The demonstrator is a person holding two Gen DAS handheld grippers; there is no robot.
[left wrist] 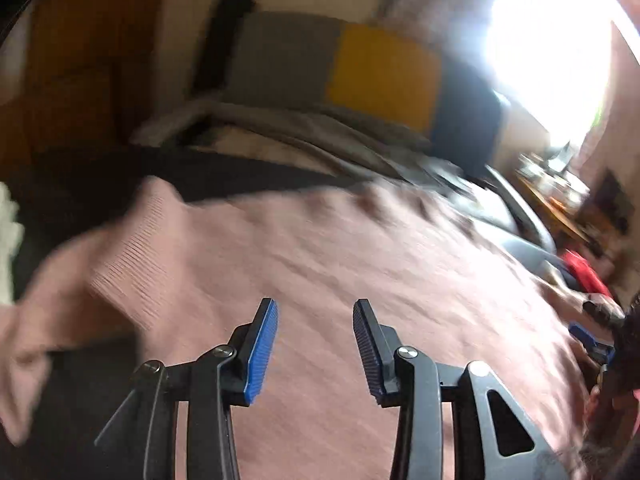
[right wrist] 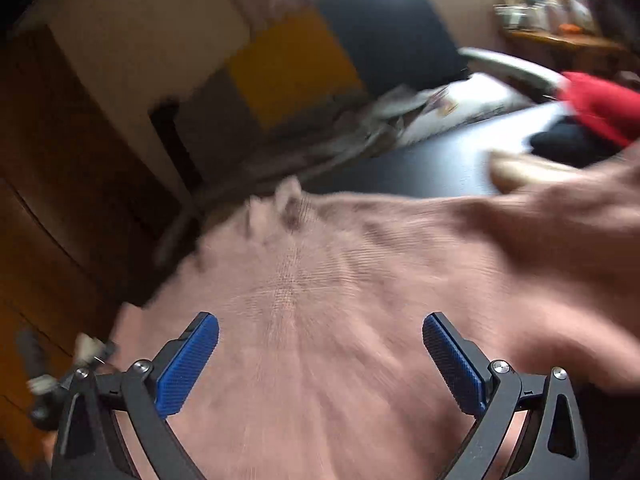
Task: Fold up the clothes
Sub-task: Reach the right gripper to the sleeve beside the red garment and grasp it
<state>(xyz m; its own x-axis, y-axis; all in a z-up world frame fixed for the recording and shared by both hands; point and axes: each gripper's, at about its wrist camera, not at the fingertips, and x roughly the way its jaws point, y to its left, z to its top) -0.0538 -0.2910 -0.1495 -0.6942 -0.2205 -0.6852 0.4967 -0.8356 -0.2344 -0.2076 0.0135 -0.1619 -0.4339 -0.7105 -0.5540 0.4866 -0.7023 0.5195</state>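
The dusty-pink ribbed knit sweater (left wrist: pixel 320 248) is spread on the dark tabletop (right wrist: pixel 440 160). Both the left gripper (left wrist: pixel 315 344) and right gripper (right wrist: pixel 320 356) are held apart, empty, above it. 2 matching edges should be pinched evenly before folding.

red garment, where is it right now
In the right wrist view the red garment sits far right on the dark surface, beyond the pink sweater.
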